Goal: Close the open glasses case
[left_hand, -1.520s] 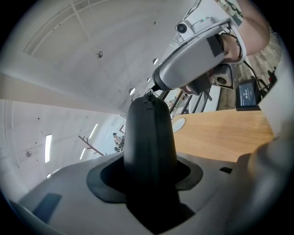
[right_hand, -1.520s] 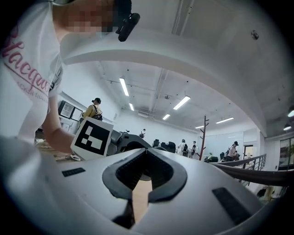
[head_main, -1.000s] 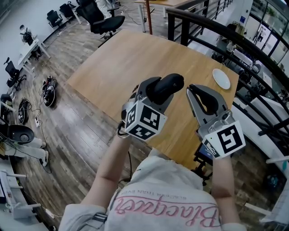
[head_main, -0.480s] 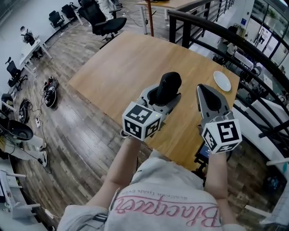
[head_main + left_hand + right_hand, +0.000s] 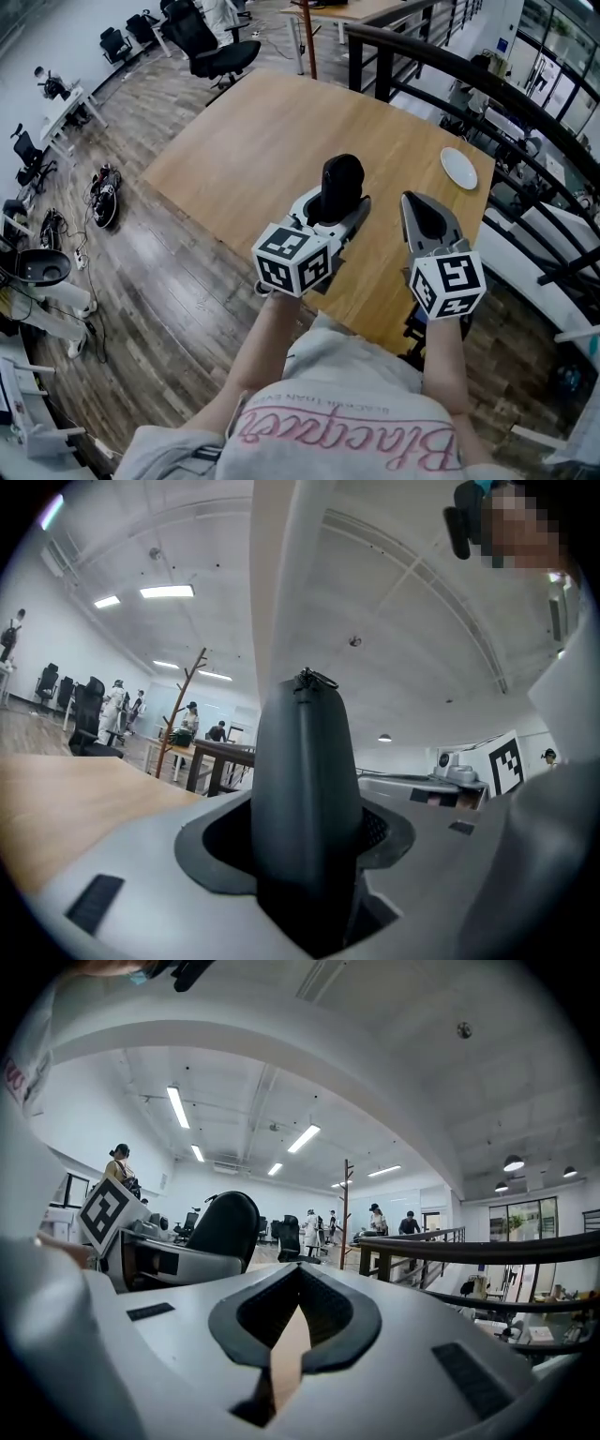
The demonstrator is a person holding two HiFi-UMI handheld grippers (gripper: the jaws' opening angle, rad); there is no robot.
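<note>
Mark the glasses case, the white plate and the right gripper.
glasses case (image 5: pixel 342 180), head view, upper dark shell
white plate (image 5: pixel 458 167), head view, its centre
right gripper (image 5: pixel 413 201), head view, tips of shut jaws

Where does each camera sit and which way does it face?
Head view: on the person's head, facing steeply down at the wooden table; both forearms, left gripper and right gripper show.
Left gripper view: on that gripper, level along its jaws, shut on the black glasses case.
Right gripper view: on that gripper, level along its shut, empty jaws toward a railing.
Shared: all three show the glasses case.
</note>
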